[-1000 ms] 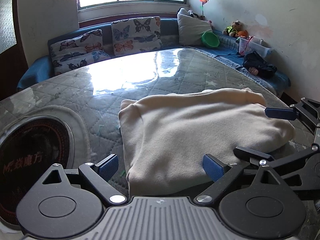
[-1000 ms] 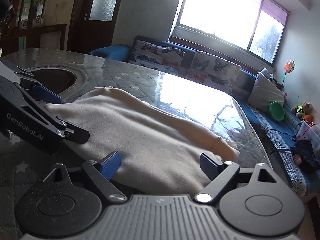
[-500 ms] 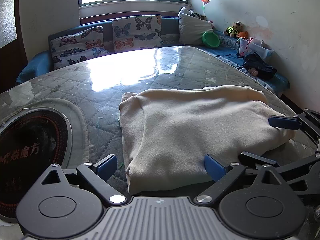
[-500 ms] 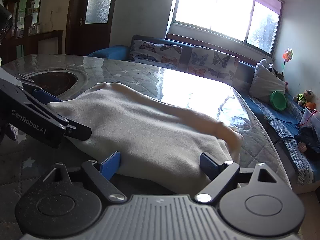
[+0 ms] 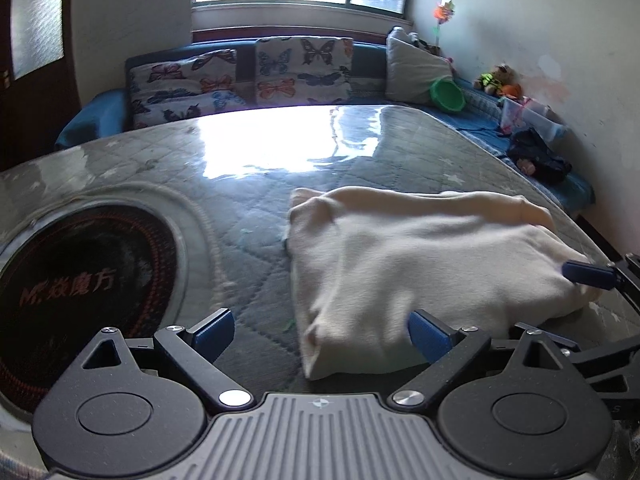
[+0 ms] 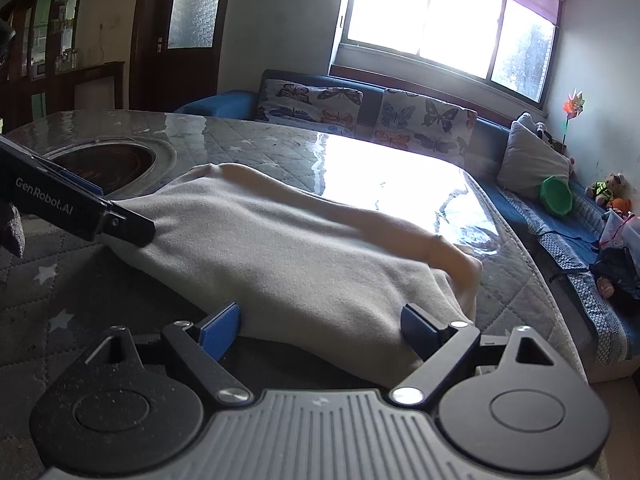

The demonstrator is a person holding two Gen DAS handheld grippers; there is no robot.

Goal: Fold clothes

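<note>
A folded cream garment (image 5: 420,264) lies flat on the quilted table (image 5: 248,208). My left gripper (image 5: 320,334) is open just short of the garment's near left corner, which sits in front of its right finger; nothing is held. In the right wrist view the same garment (image 6: 300,252) spreads ahead, and my right gripper (image 6: 320,328) is open with the garment's near edge lying between its fingertips, not clamped. Each gripper shows in the other's view: the right gripper (image 5: 568,304) at the garment's right end, the left gripper (image 6: 80,208) at its left end.
A round dark hob plate (image 5: 80,280) is set into the table at the left. A blue sofa with butterfly cushions (image 5: 280,72) runs behind and along the right, carrying a green bowl (image 5: 447,95), toys and dark clothes (image 5: 538,156). The table edge drops off at the right (image 6: 560,320).
The left gripper has shifted left, so the garment now sits toward its right finger. The right gripper has tilted up a little. The garment stays in place, and both grippers stay open.
</note>
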